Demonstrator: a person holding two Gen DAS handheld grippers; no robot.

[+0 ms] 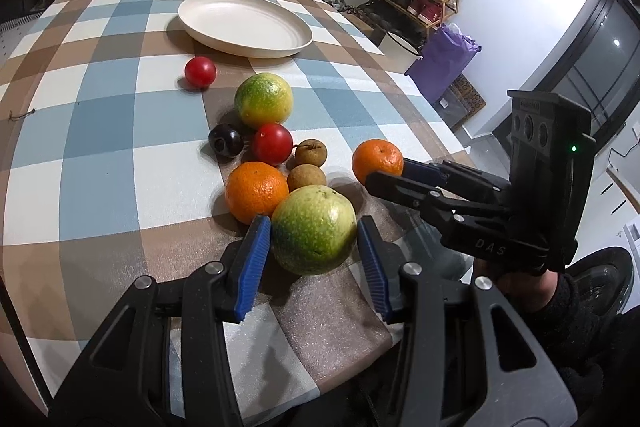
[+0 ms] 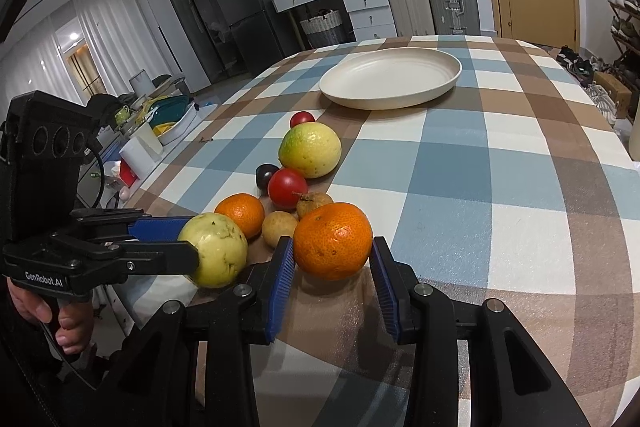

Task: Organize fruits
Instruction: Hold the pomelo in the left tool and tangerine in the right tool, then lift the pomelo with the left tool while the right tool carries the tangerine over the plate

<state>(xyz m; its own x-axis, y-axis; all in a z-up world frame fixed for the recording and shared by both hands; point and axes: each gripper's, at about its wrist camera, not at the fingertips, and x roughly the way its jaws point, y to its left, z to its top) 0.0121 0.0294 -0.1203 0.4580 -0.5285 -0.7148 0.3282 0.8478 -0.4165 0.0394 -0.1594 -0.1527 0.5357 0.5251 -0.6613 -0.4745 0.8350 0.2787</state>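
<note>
Both views are evenly and fairly brightly lit by indoor light from above. A ceiling lamp glows at far left in the right wrist view, and another lamp shows as a bright reflection in a dark glass door at right in the left wrist view. Shadows under the fruits are soft and short, falling left and near. The plate carries a mild sheen, no harsh glare. Fisheye distortion bows the table edge and walls, with black vignette at the corners. Focus is sharp mid-frame and softens slightly toward the rims.
</note>
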